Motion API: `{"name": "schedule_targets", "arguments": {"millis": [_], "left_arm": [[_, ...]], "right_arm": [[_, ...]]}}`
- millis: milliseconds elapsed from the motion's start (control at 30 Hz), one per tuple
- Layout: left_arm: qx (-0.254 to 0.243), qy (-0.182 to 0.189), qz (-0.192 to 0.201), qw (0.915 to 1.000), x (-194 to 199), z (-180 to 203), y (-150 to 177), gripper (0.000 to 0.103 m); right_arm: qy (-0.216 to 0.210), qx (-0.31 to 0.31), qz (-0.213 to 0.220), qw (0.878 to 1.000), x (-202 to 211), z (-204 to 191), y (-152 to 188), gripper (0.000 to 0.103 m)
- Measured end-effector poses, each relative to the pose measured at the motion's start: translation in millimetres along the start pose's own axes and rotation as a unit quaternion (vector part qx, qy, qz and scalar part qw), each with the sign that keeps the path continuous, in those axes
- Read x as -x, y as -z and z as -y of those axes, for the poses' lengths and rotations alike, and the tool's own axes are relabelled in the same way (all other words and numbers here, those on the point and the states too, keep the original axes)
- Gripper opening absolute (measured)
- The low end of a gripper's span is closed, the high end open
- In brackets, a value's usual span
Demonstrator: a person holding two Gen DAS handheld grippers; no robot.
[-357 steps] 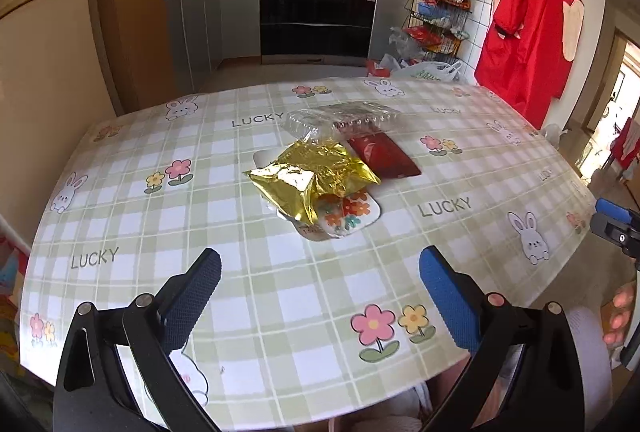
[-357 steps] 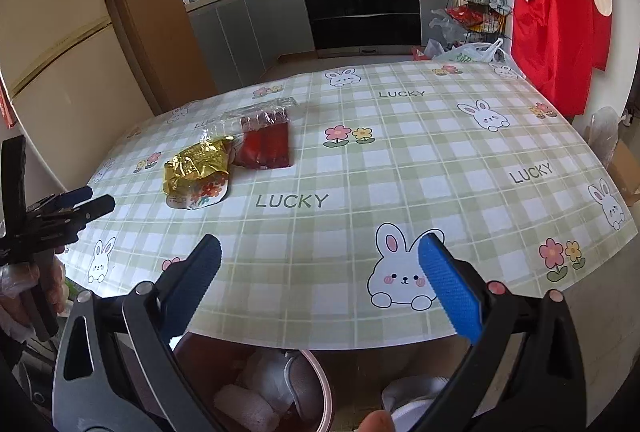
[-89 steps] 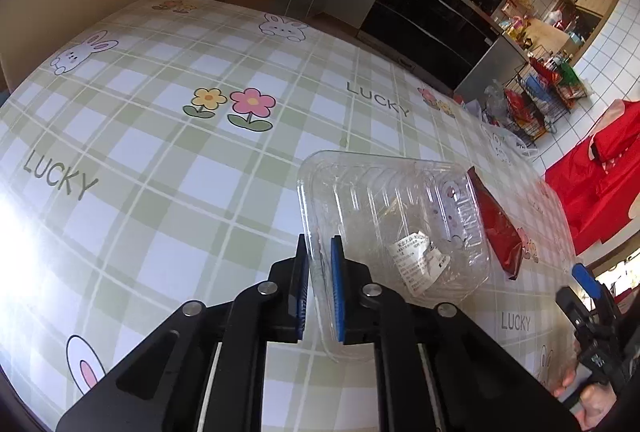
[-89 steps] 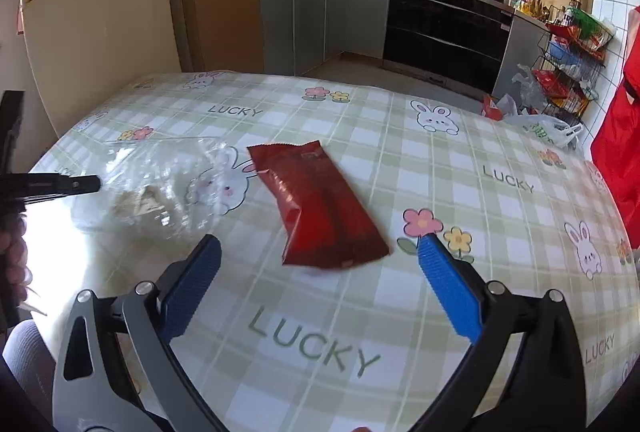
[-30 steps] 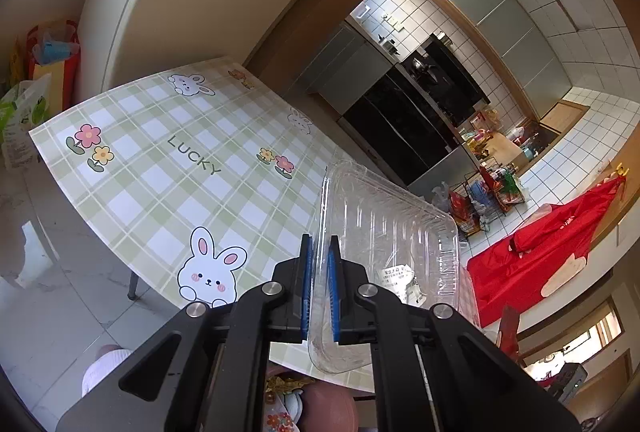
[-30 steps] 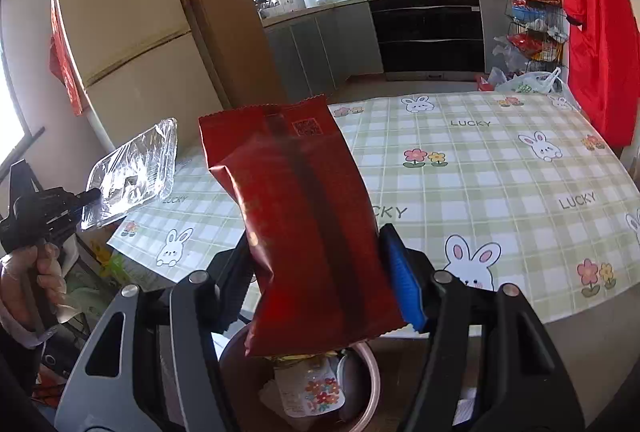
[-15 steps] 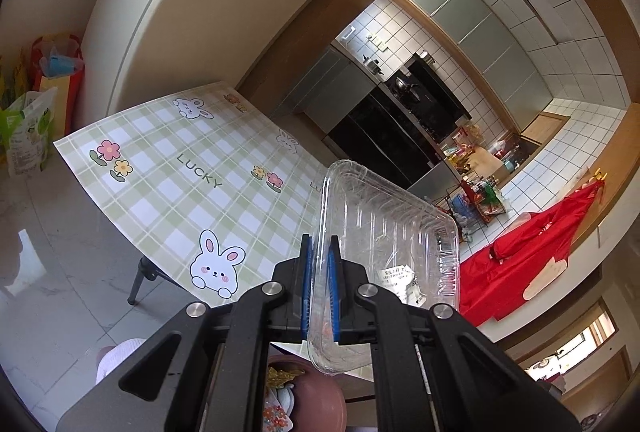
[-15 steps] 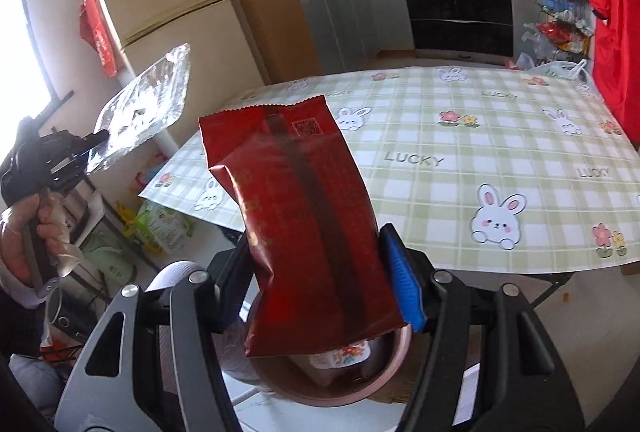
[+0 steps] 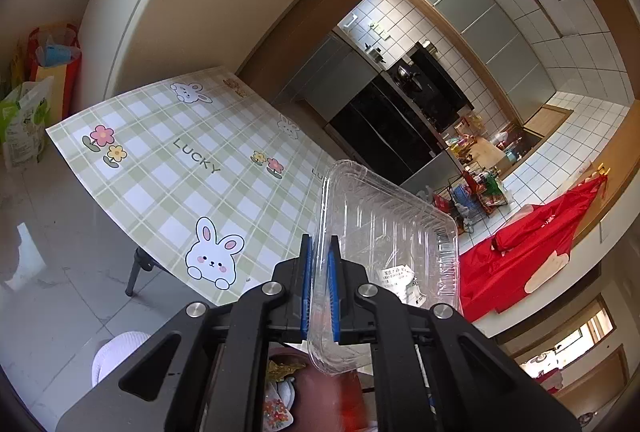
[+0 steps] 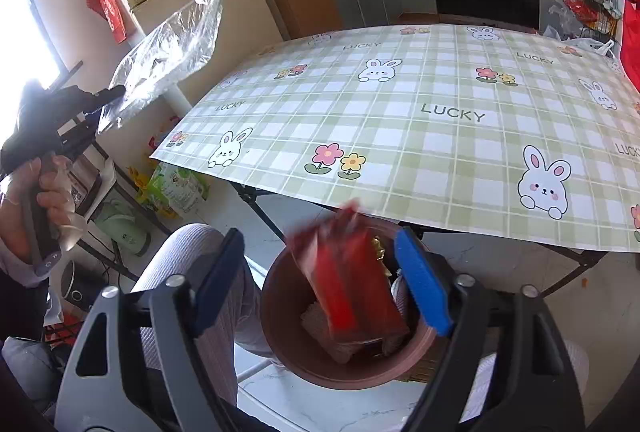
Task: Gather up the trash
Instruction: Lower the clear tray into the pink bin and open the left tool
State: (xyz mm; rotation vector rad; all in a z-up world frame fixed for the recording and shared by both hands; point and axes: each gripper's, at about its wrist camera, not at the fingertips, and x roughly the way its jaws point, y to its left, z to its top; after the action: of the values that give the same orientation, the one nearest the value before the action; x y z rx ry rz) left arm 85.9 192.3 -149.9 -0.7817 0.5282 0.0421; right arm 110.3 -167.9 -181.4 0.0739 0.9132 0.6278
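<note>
From my left wrist feed, the left gripper (image 9: pixel 320 296) has its blue pads pressed together on the rim of a clear plastic tray (image 9: pixel 384 248), which stands up off the table, held in the air beyond the table's near edge. A small white label (image 9: pixel 400 278) sits inside the tray; its print is too small for me to read. On the right wrist feed, the right gripper (image 10: pixel 320 284) has its jaws spread apart with nothing between the pads. A red wrapper (image 10: pixel 352 284) shows as a motion-blurred shape over the mouth of the brown bin (image 10: pixel 280 308) on the floor below the table edge; it appears to be loose in the air, though the blur keeps me from being sure whether it touches the contents. A gold wrapper (image 10: pixel 378 250) peeks out inside the bin behind it. The table (image 10: pixel 400 136) carries a green checked cloth printed with rabbits, flowers and the word "LUCKY" several times. The same feed shows the left gripper (image 10: pixel 104 98) off to the side, tray (image 10: pixel 168 48) raised, well apart from the bin.
</note>
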Motion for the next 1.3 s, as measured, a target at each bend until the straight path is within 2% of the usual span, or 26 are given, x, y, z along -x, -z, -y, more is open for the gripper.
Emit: {"name": "schedule_targets", "arguments": {"millis": [67, 133, 267, 400, 567, 700, 967, 1300], "left_arm": [[-0.001, -0.001, -0.007, 1.0, -5.3, 0.5, 3.0, 0.008], [-0.005, -0.001, -0.015, 0.9999, -9.9, 2.4, 6.1, 0.008], [-0.019, 0.006, -0.032, 0.9993, -18.5, 11.8, 14.3, 0.008], [-0.051, 0.016, -0.053, 0.9972, -26.4, 29.4, 28.1, 0.008], [-0.114, 0.036, -0.087, 0.989, -36.5, 60.9, 53.7, 0.008], [-0.158, 0.052, -0.106, 0.9803, -41.5, 83.2, 72.7, 0.008], [-0.21, 0.055, -0.133, 0.967, -53.1, 102.4, 99.5, 0.008], [-0.233, 0.054, -0.153, 0.9587, -63.6, 110.0, 113.2, 0.008]], "right_arm": [[0.01, -0.004, 0.01, 1.0, 3.8, 1.0, -3.6, 0.095], [0.027, -0.007, 0.029, 0.999, 11.4, 3.7, -9.2, 0.097], [0.073, -0.019, 0.076, 0.994, 34.4, 11.2, -27.0, 0.097], [0.113, -0.024, 0.133, 0.984, 65.8, 18.2, -43.2, 0.097], [0.145, -0.031, 0.186, 0.971, 105.3, 24.2, -52.2, 0.097], [0.154, -0.039, 0.209, 0.965, 125.9, 29.6, -52.3, 0.097], [0.203, -0.021, 0.198, 0.959, 125.4, 37.2, -47.3, 0.097], [0.199, -0.029, 0.184, 0.962, 113.5, 46.1, -41.3, 0.097]]}}
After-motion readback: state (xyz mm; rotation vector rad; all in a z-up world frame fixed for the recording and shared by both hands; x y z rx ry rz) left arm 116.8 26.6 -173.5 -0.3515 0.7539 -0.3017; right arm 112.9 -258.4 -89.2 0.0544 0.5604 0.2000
